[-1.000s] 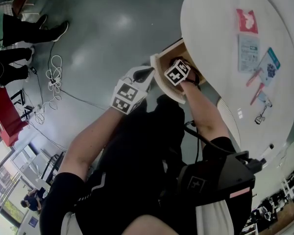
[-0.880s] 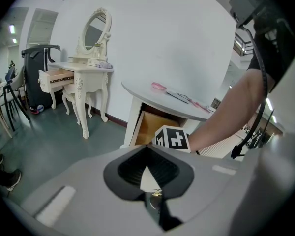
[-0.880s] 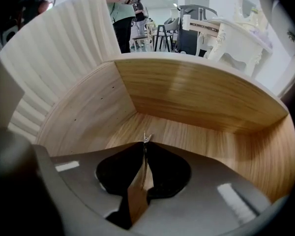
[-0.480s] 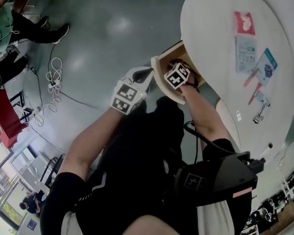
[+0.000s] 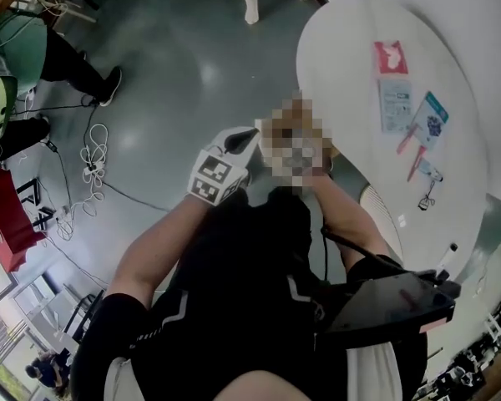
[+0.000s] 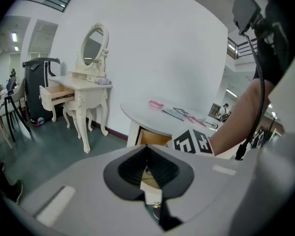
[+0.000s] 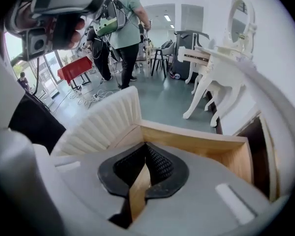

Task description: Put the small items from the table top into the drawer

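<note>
Hovering at the drawer [image 7: 196, 142], my right tongs [image 7: 143, 173] sit low inside it with the jaws together and nothing between them. The sliver of wood in the slit is, I think, only the drawer's floor showing through, though that view is tight. My left tongs [image 6: 150, 171] are closed and empty too, hanging out over the floor beside the drawer's fluted front [image 7: 103, 122].

None of the small items is in reach yet. The red packet [image 5: 391, 57], the white card [image 5: 394, 105] and the teal card [image 5: 431, 124] lie in a loose line on the table [image 5: 351, 48], set back from the edge the drawer comes out of.

Now the hazards. Lifting the right tongs out carelessly could catch the wooden wall and shove the drawer under the table edge. Those cards are flat on a smooth top, so jaws coming down steeply may just skate them toward the far edge and off. Each item must also pass over the table rim and down. A loose pinch there drops it onto the floor, not into the drawer.
</note>
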`<state>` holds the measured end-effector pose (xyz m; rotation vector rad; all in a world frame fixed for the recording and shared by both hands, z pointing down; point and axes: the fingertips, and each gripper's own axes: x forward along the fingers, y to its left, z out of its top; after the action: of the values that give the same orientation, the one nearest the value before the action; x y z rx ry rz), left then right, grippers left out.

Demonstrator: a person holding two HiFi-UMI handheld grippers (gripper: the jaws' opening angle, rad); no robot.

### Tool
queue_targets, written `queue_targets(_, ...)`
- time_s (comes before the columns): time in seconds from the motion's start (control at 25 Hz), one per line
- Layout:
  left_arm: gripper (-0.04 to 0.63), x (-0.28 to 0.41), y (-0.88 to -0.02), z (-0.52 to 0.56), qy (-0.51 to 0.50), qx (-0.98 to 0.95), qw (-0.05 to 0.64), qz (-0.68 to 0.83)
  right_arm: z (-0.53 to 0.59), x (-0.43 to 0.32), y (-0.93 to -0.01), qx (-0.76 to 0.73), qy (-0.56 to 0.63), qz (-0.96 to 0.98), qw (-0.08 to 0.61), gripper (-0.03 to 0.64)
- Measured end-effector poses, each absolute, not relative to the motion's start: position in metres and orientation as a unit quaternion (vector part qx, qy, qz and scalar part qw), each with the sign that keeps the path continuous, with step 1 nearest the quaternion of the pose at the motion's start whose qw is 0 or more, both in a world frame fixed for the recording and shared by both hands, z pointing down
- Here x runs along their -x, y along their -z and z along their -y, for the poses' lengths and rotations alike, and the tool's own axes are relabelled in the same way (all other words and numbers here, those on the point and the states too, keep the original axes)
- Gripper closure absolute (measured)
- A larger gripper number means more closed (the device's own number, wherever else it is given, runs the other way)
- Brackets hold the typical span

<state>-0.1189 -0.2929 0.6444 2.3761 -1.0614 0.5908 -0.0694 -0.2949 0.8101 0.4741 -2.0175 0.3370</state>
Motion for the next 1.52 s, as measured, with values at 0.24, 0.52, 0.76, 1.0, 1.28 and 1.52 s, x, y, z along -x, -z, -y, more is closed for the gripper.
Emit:
queue_targets(0.24, 0.595, 0.123, -0.613, 0.297, -0.196, -0.875, 0.213, 0.388, 0.292, 0.073, -0.757, -0.213, -0.128, 0.849, 0.467, 0.614)
queue_targets(0.52, 0.595, 0.123, -0.569, 0.301, -0.164, -0.887, 0.179, 0.393, 0.292, 0.077, -0.683, -0.249, -0.127, 0.874, 0.398, 0.614)
queue_targets(0.76, 0.595, 0.124, -0.535, 0.298, -0.137, -0.891, 0.158, 0.403, 0.294, 0.078, -0.625, -0.278, -0.126, 0.89, 0.338, 0.614)
queue_targets(1.0, 0.595, 0.133, -0.503, 0.303, -0.104, -0.888, 0.144, 0.425, 0.298, 0.079, -0.564, -0.307, -0.116, 0.904, 0.276, 0.614)
queue_targets(1.28, 0.595, 0.132, -0.467, 0.3, -0.07, -0.891, 0.129, 0.429, 0.302, 0.07, -0.499, -0.343, -0.107, 0.911, 0.204, 0.614)
queue_targets(1.52, 0.595, 0.122, -0.43, 0.304, -0.038, -0.896, 0.103, 0.43, 0.304, 0.055, -0.442, -0.363, -0.09, 0.917, 0.137, 0.615)
